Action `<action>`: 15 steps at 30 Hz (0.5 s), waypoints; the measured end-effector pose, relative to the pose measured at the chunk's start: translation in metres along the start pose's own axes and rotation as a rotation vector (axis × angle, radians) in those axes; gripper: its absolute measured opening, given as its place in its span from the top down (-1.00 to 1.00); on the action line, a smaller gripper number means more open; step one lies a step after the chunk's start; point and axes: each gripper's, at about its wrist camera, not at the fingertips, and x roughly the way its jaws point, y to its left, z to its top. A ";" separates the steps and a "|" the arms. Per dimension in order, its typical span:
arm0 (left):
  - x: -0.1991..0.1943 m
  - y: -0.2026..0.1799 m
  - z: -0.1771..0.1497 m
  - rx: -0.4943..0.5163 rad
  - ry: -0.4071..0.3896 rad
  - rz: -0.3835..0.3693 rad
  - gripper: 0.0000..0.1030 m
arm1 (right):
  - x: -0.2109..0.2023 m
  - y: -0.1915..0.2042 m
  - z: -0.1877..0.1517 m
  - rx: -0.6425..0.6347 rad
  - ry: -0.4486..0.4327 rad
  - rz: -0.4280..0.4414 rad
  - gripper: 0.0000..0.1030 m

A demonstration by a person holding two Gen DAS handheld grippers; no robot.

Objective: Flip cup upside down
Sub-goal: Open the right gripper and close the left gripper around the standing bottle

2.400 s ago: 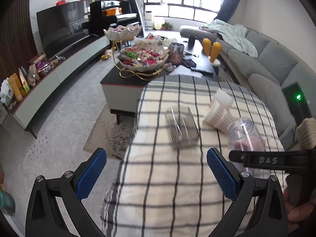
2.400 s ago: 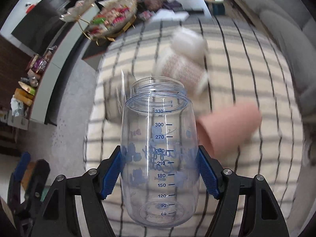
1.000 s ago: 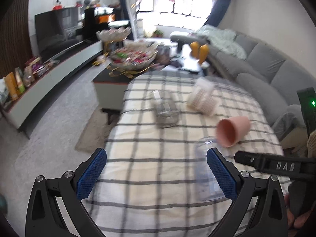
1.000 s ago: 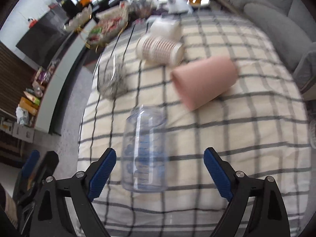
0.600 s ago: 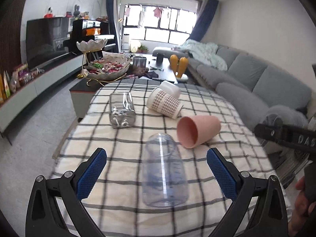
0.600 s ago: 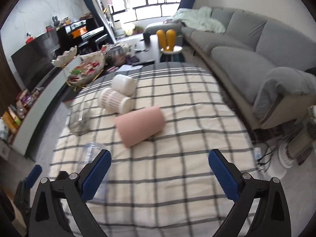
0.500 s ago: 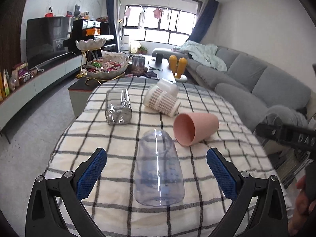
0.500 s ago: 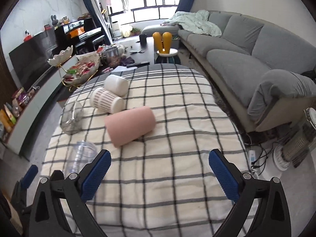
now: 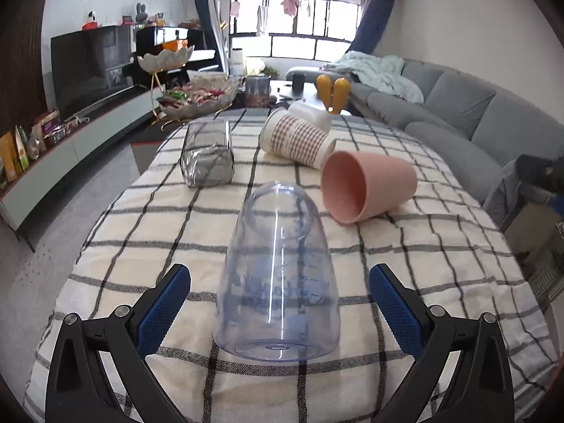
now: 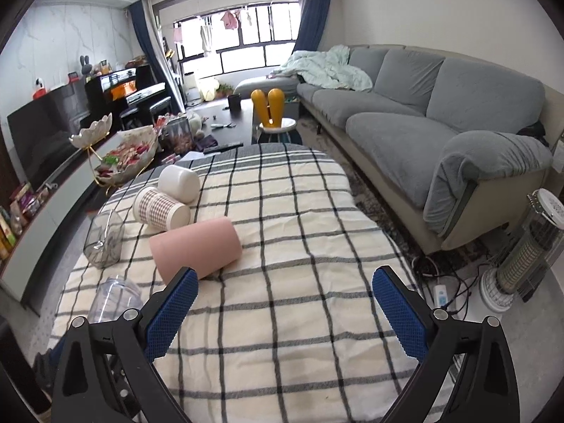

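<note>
A clear plastic measuring cup with blue markings (image 9: 278, 275) lies on its side on the checked tablecloth (image 9: 423, 268), base toward me, mouth pointing away. My left gripper (image 9: 280, 312) is open, its blue pads either side of the cup's base, apart from it. The cup also shows in the right wrist view (image 10: 112, 299) at the lower left. My right gripper (image 10: 285, 312) is open and empty above the cloth (image 10: 299, 246), well right of the cup.
A pink cup (image 9: 366, 185) lies on its side just beyond the clear cup. Behind it lie a checked-pattern cup (image 9: 296, 139), a white cup (image 9: 310, 112) and a glass tumbler (image 9: 208, 158). A grey sofa (image 10: 440, 130) stands right; a heater (image 10: 521, 246) is on the floor.
My right gripper has let go of the clear cup, which now lies on the cloth, and has drawn back to the right. My left gripper has moved in low around the cup's base.
</note>
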 end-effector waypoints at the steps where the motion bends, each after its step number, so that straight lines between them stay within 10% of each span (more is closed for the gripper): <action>1: 0.002 -0.001 -0.001 -0.003 0.010 0.000 -1.00 | 0.000 -0.001 0.000 0.004 -0.001 0.001 -0.94; 15: 0.023 0.000 -0.008 -0.028 0.050 0.029 -0.88 | 0.013 -0.005 -0.004 0.024 0.049 -0.008 -0.94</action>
